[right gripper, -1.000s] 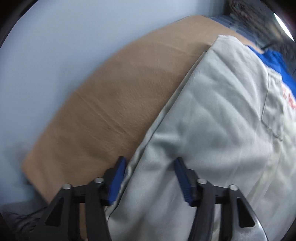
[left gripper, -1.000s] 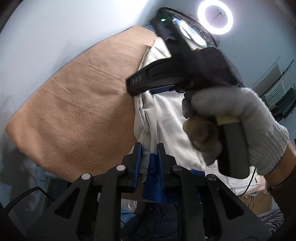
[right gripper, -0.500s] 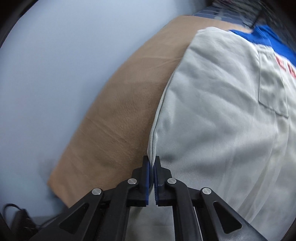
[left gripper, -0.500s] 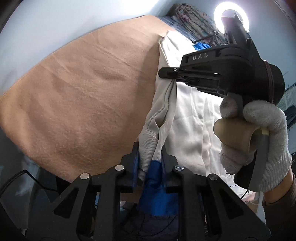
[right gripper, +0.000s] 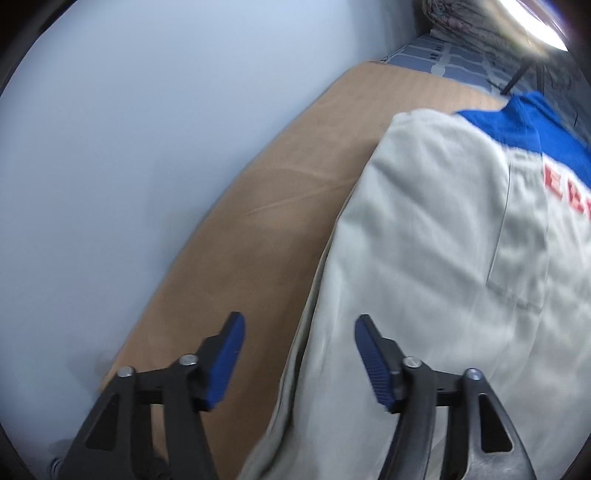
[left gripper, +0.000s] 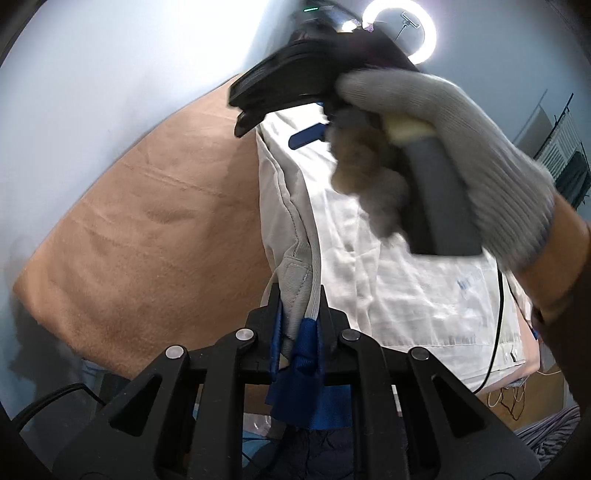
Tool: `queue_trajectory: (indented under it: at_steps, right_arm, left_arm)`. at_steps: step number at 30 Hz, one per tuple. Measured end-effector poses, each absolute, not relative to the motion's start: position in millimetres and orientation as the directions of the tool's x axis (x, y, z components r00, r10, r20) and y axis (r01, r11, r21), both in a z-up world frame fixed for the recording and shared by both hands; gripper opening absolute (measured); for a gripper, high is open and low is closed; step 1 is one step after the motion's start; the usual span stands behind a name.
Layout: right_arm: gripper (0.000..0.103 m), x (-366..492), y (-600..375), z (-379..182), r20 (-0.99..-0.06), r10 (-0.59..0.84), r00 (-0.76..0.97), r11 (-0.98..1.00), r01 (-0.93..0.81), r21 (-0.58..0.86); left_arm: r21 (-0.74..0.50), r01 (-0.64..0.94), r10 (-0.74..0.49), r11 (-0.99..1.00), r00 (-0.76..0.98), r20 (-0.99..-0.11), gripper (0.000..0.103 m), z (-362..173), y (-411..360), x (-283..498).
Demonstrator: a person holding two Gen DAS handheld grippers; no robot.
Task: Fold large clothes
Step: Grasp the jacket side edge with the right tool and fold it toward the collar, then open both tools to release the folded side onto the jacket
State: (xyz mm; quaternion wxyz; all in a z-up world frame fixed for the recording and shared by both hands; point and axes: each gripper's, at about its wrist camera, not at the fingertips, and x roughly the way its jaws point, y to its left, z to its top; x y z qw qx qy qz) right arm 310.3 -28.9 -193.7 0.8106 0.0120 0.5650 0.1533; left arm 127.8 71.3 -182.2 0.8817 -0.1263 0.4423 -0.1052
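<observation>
A large off-white garment [left gripper: 373,266] with blue trim lies on a tan blanket [left gripper: 147,229]. My left gripper [left gripper: 297,314] is shut on its grey ribbed cuff and blue trim at the near edge. The right gripper, held in a grey gloved hand [left gripper: 461,155], hovers above the garment's far part in the left wrist view. In the right wrist view the right gripper [right gripper: 299,354] is open and empty, straddling the garment's left edge [right gripper: 424,277]. The garment's blue collar [right gripper: 528,129] and red lettering show at the right.
A pale blue wall [right gripper: 129,147] runs along the blanket's [right gripper: 258,229] left side. A ring light [left gripper: 400,31] glows beyond the bed. A patterned quilt [right gripper: 461,22] lies at the far end. A cable [left gripper: 495,332] crosses the garment's right edge.
My right gripper closed on the garment's left edge half a second ago and has now opened and let it go. My left gripper has kept its hold on the cuff.
</observation>
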Motion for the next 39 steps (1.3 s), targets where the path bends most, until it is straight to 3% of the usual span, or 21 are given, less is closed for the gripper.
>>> queue_trajectory:
  at_steps: [5, 6, 7, 10, 12, 16, 23, 29, 39]
  right_arm:
    - [0.061, 341, -2, -219, -0.956, 0.059, 0.286, 0.969, -0.247, -0.015]
    - [0.048, 343, 1, -225, -0.958, 0.028, 0.286, 0.964, -0.26, -0.05]
    - [0.03, 344, 4, -230, -0.958, 0.005, 0.286, 0.96, -0.271, -0.076]
    - [0.008, 343, 1, -242, -0.952, -0.02, 0.305, 0.957, -0.269, -0.107]
    - [0.004, 346, -20, -234, -0.948, 0.067, 0.312, 0.973, -0.229, -0.006]
    - [0.002, 342, -76, -211, -0.895, 0.278, 0.349, 0.96, -0.141, 0.244]
    - [0.002, 321, -166, -189, -0.768, 0.444, 0.461, 0.878, -0.054, 0.475]
    - [0.002, 299, -227, -191, -0.712, 0.46, 0.53, 0.837, 0.009, 0.547]
    - [0.002, 247, -281, -210, -0.716, 0.427, 0.552, 0.801, 0.136, 0.583]
  left_arm:
    - [-0.29, 0.084, -0.283, 0.953, 0.587, -0.759, 0.012, -184, 65, 132]
    - [-0.283, 0.086, -0.278, 0.955, 0.588, -0.76, 0.012, -182, 63, 129]
    - [-0.278, 0.087, -0.275, 0.957, 0.589, -0.76, 0.012, -181, 63, 127]
    - [-0.279, 0.094, -0.279, 0.956, 0.59, -0.758, 0.012, -178, 60, 125]
    - [-0.277, 0.106, -0.284, 0.955, 0.594, -0.752, 0.012, -176, 58, 123]
    - [-0.226, 0.166, -0.28, 0.96, 0.615, -0.737, 0.012, -163, 36, 116]
    - [-0.164, 0.27, -0.302, 0.949, 0.622, -0.723, 0.012, -151, -8, 104]
    - [-0.148, 0.34, -0.334, 0.929, 0.596, -0.731, 0.012, -149, -39, 97]
    - [-0.131, 0.428, -0.362, 0.894, 0.519, -0.775, 0.012, -160, -77, 94]
